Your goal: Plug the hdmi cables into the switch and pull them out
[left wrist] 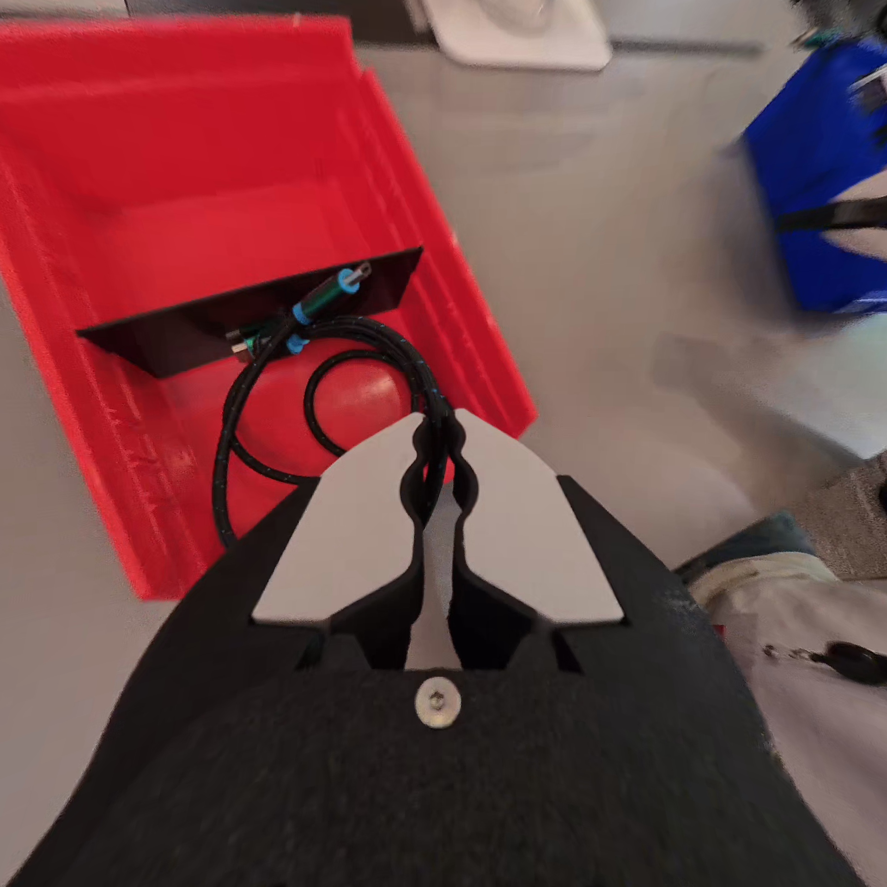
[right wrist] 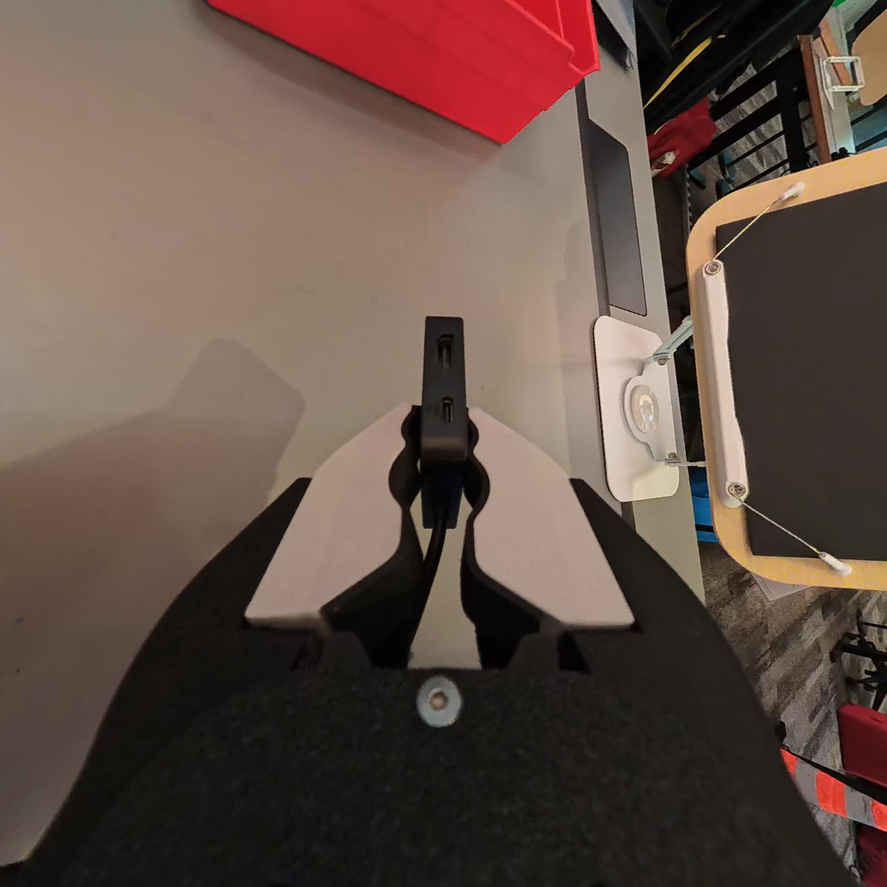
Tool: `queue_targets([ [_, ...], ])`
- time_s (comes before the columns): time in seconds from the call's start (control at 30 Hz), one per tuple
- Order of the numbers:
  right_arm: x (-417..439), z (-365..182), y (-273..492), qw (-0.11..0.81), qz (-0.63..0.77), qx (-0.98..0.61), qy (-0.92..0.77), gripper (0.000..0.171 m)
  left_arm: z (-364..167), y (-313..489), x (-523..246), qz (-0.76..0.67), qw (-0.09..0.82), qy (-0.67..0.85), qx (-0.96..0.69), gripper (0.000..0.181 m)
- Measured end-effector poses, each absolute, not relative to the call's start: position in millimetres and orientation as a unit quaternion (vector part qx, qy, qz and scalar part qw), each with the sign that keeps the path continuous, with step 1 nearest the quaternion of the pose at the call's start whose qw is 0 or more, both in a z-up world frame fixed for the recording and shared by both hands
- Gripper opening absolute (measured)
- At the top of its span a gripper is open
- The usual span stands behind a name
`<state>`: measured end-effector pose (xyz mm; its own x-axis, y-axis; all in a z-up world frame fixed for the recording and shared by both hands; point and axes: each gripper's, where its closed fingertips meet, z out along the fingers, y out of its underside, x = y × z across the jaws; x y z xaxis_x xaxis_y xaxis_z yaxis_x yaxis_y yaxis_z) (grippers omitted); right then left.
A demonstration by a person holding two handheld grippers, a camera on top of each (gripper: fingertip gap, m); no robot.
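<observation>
- L gripper (left wrist: 439, 422): jaws pressed together, pinching the black braided cable (left wrist: 225, 461) at the tips. Several strands pass between the fingers (left wrist: 365, 499).
- Cable: coiled in loops, hanging from the pinch over the near-right corner of the red bin (left wrist: 201, 158). Blue flecks in the braid.
- Plugs (left wrist: 331, 293): green-black shells w/ blue collars. One points up-right w/ its metal tip free; at least one more sits lower-left of it, blurred, count unclear.
- Black divider (left wrist: 182, 331): spans the bin across its width; plugs show in front of it. Whether they touch it can't be told.
- Bin: on the grey table (left wrist: 600, 288), at the left, open top; one cable loop crosses its near rim.
- Blue bin (left wrist: 816, 192): far-right part of table, blurred.
- White base plate (left wrist: 518, 38): at the far table edge.
- R gripper (right wrist: 439, 417): jaws clamped on the switch (right wrist: 444, 384), gripping its lower end from both sides.
- Switch: black slim box, held on edge above the table, apart from it. Port face toward the camera w/ two ports, larger above smaller, both empty. A black lead (right wrist: 434, 542) exits its near end and runs back between the fingers.
- Red bin corner visible at top of R view, well apart from the switch.
- White base plate at the right table edge in R view, w/ a wood-framed black board (right wrist: 816, 384) beyond the edge.
</observation>
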<state>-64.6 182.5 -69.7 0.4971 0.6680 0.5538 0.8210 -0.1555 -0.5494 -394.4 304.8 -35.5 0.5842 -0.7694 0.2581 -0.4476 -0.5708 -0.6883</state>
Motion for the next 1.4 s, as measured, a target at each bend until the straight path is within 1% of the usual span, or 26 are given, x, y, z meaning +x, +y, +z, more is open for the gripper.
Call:
queue_targets([
  [0.07, -64.5, -66.7, 182.0, 0.424, -0.094, -0.754, -0.493, 0.014, -3.9, 285.7, -399.1, -0.296, 0.315, 0.382, -0.817, 0.006],
  [0.13, -62.4, -62.2, 182.0, 0.428, -0.102, -0.753, -0.489, 0.014, 24.4, 254.5, -386.3, -0.346, 0.333, 0.421, -0.77, 0.006],
  [0.2, -58.9, -58.5, 181.9, 0.432, -0.105, -0.754, -0.484, 0.014, 36.8, 219.9, -359.1, -0.382, 0.342, 0.459, -0.726, 0.006],
  [0.23, -56.3, -57.0, 181.9, 0.433, -0.108, -0.755, -0.481, 0.014, 33.6, 200.7, -339.4, -0.389, 0.339, 0.483, -0.708, 0.006],
  [0.3, -50.9, -54.8, 181.2, 0.434, -0.116, -0.757, -0.474, 0.015, 3.2, 165.2, -295.6, -0.356, 0.331, 0.535, -0.691, 0.006],
  [0.37, -47.1, -51.9, 179.9, 0.438, -0.118, -0.757, -0.471, 0.015, -44.5, 138.5, -257.0, -0.305, 0.309, 0.564, -0.702, 0.006],
  [0.47, -42.1, -48.9, 178.9, 0.445, -0.114, -0.758, -0.463, 0.015, -109.3, 101.6, -218.1, -0.299, 0.248, 0.587, -0.71, 0.006],
  [0.53, -39.9, -49.0, 178.4, 0.446, -0.112, -0.759, -0.461, 0.015, -130.0, 91.2, -201.7, -0.321, 0.238, 0.578, -0.712, 0.006],
  [0.6, -39.6, -51.5, 178.0, 0.444, -0.109, -0.759, -0.463, 0.015, -148.0, 80.5, -194.3, -0.338, 0.199, 0.585, -0.71, 0.006],
  [0.63, -39.0, -53.1, 178.3, 0.443, -0.109, -0.76, -0.464, 0.015, -151.9, 75.2, -192.1, -0.353, 0.18, 0.59, -0.703, 0.007],
  [0.7, -38.7, -56.5, 178.8, 0.441, -0.105, -0.761, -0.464, 0.015, -136.7, 69.6, -185.6, -0.423, 0.172, 0.583, -0.671, 0.026],
  [0.73, -38.7, -58.4, 178.6, 0.439, -0.102, -0.762, -0.465, 0.015, -125.4, 70.2, -184.9, -0.455, 0.165, 0.584, -0.652, 0.03],
  [0.77, -38.4, -60.1, 178.5, 0.438, -0.101, -0.762, -0.466, 0.015, -114.6, 73.3, -185.2, -0.479, 0.159, 0.591, -0.629, 0.033],
  [0.83, -37.1, -63.0, 178.5, 0.434, -0.099, -0.764, -0.468, 0.015, -99.5, 83.4, -183.5, -0.508, 0.152, 0.622, -0.577, 0.032],
  [0.9, -37.1, -65.0, 178.6, 0.433, -0.094, -0.764, -0.469, 0.015, -102.4, 97.7, -173.4, -0.496, 0.128, 0.664, -0.545, 0.032],
  [0.97, -37.0, -67.2, 178.8, 0.43, -0.093, -0.765, -0.47, 0.015, -109.5, 108.2, -156.4, -0.48, 0.094, 0.704, -0.515, 0.037],
  [1.1, -33.2, -69.0, 177.5, 0.423, -0.099, -0.767, -0.472, 0.014, -141.1, 125.4, -129.7, -0.412, 0.013, 0.775, -0.48, 0.036],
  [1.27, -18.0, -70.9, 169.8, 0.417, -0.1, -0.778, -0.459, 0.014, -174.2, 114.7, -128.8, -0.347, -0.065, 0.834, -0.424, 0.036],
  [1.33, -12.4, -71.9, 166.4, 0.415, -0.098, -0.782, -0.455, 0.014, -190.3, 115.5, -133.3, -0.305, -0.067, 0.854, -0.417, 0.037],
  [1.4, -7.1, -72.3, 164.6, 0.412, -0.102, -0.784, -0.452, 0.015, -195.5, 115.3, -132.2, -0.301, -0.059, 0.856, -0.416, 0.026],
])
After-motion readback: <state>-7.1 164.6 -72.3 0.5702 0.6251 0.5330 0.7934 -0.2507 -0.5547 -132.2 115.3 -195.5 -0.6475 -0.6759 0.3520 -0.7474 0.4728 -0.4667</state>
